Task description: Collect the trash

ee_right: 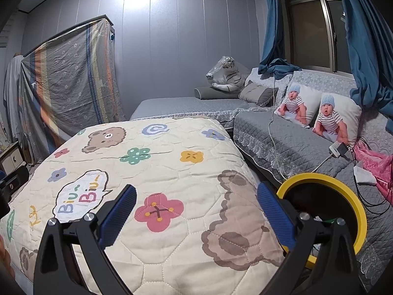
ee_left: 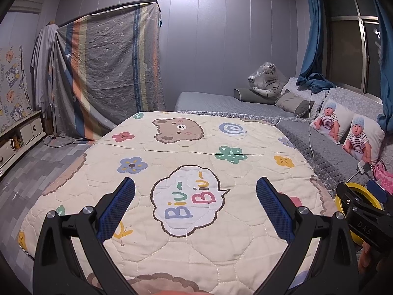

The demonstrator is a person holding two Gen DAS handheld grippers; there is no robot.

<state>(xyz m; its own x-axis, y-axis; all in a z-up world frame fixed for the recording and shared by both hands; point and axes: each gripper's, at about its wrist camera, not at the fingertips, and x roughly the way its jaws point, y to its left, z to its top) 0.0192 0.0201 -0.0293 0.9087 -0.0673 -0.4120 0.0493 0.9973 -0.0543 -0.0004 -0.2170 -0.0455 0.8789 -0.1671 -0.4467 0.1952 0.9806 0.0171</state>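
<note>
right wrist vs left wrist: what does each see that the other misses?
Right wrist only: inside of the yellow-rimmed bin with scraps, and a white item on the grey sofa.
Left wrist only: low cabinet, cartoon hanging, grey floor, and the right gripper from outside.
Both: cartoon quilt, tiger plush, two baby-print pillows, draped striped sheet. Left gripper open, empty.

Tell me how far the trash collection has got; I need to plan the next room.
Done: the cartoon-print quilted bedspread shows no litter, and the yellow-rimmed round bin already holds scraps. In hand: nothing; the left tool and right tool are open. Left: possibly the white paper piece on the grey sofa.
</note>
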